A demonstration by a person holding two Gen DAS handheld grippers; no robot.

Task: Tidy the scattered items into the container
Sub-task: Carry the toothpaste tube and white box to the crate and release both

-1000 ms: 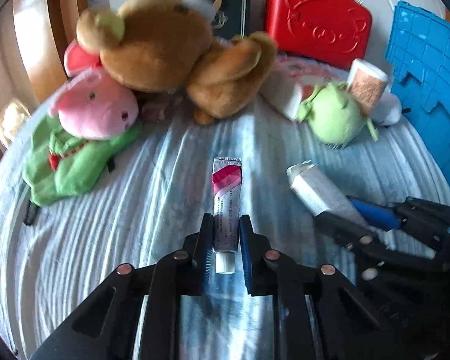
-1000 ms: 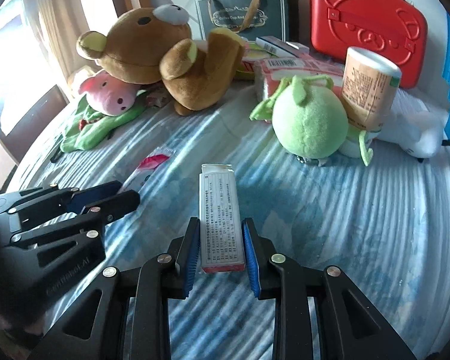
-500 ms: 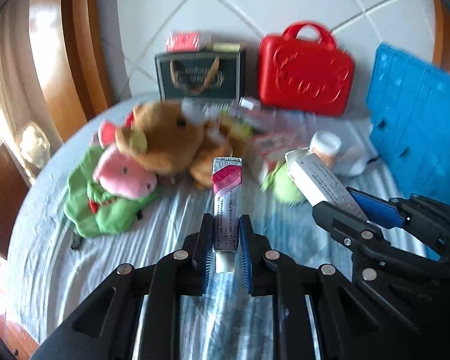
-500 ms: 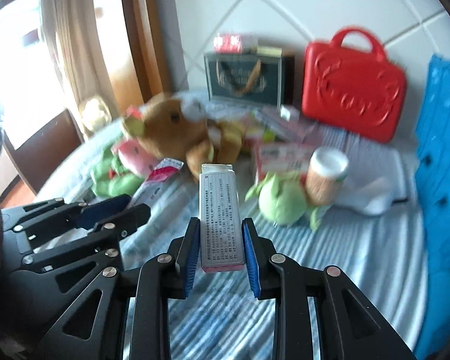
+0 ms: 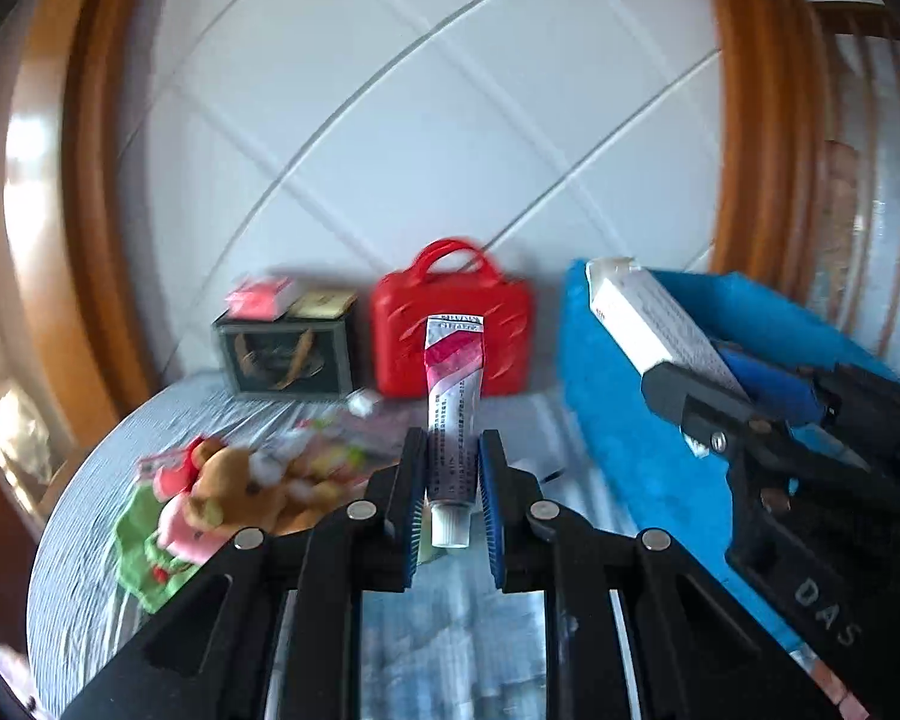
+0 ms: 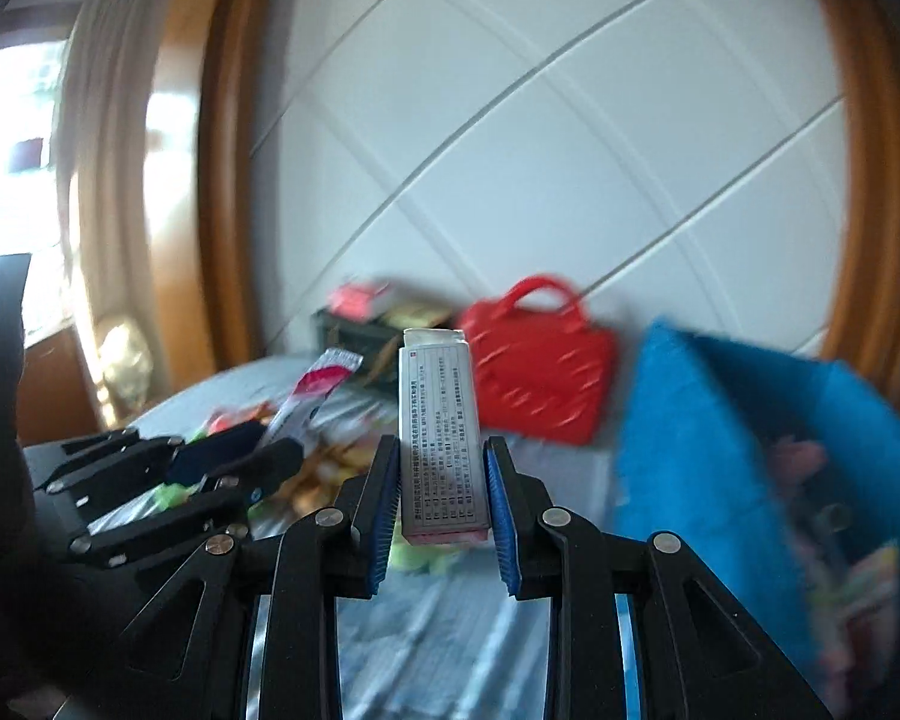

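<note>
My left gripper (image 5: pixel 450 450) is shut on a pink and white tube (image 5: pixel 453 396), cap towards me, held high above the bed. My right gripper (image 6: pixel 441 456) is shut on a white printed carton (image 6: pixel 441 432), standing upright between the blue pads. The carton (image 5: pixel 648 324) and the right gripper (image 5: pixel 750 408) show at the right of the left wrist view; the tube (image 6: pixel 318 390) and left gripper (image 6: pixel 210 468) show at the left of the right wrist view. A blue crate (image 6: pixel 690 432) stands to the right, with several items inside it.
Plush toys (image 5: pixel 228 492) and a green cloth (image 5: pixel 144 558) lie on the striped bed cover (image 5: pixel 90 516). A red case (image 5: pixel 510 324) and a dark gift bag (image 5: pixel 282 354) stand against the white tiled wall. Wooden frames flank both sides.
Both grippers have risen well above the bed with the tube and the carton still in them. The toys have dropped low in view and the blue crate has come closer on the right.
</note>
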